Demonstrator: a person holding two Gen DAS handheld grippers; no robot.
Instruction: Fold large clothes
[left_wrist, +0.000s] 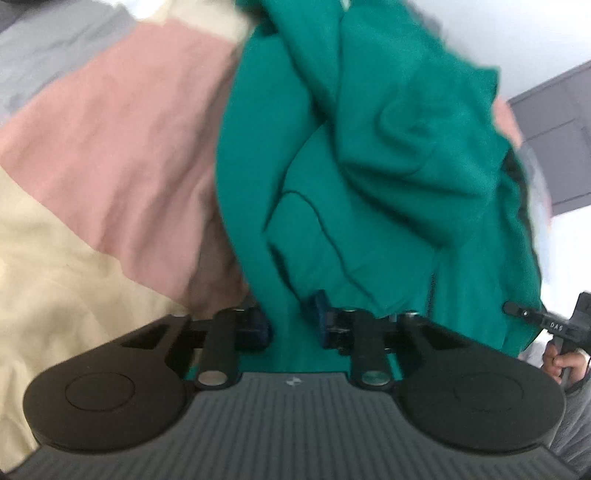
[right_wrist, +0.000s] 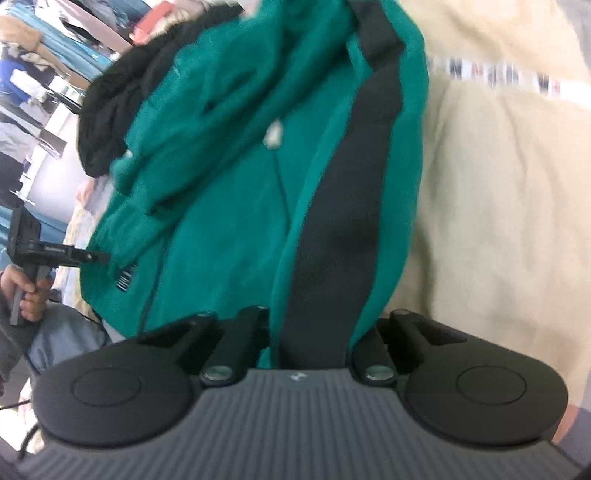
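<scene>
Gripping green jacket (left_wrist: 369, 147), black stripe (right_wrist: 343, 206) R view only

The green fleece jacket with a black stripe (left_wrist: 369, 166) hangs over the pink and cream patchwork bedspread (left_wrist: 103, 166), pinched between both grippers. The left gripper (left_wrist: 291, 317) grips one edge; the right gripper (right_wrist: 310, 332) holds the other, beside it

Left wrist view: camera sits just behind the left gripper (left_wrist: 295, 321), facing forward along its fingers, very close to the green garment (left_wrist: 369, 166), with the bedspread (left_wrist: 110, 147) beyond. Right wrist view: same mounting behind the right gripper (right_wrist: 310, 332), equally close. Shared: the garment; each view also catches the other gripper at its edge.
</scene>
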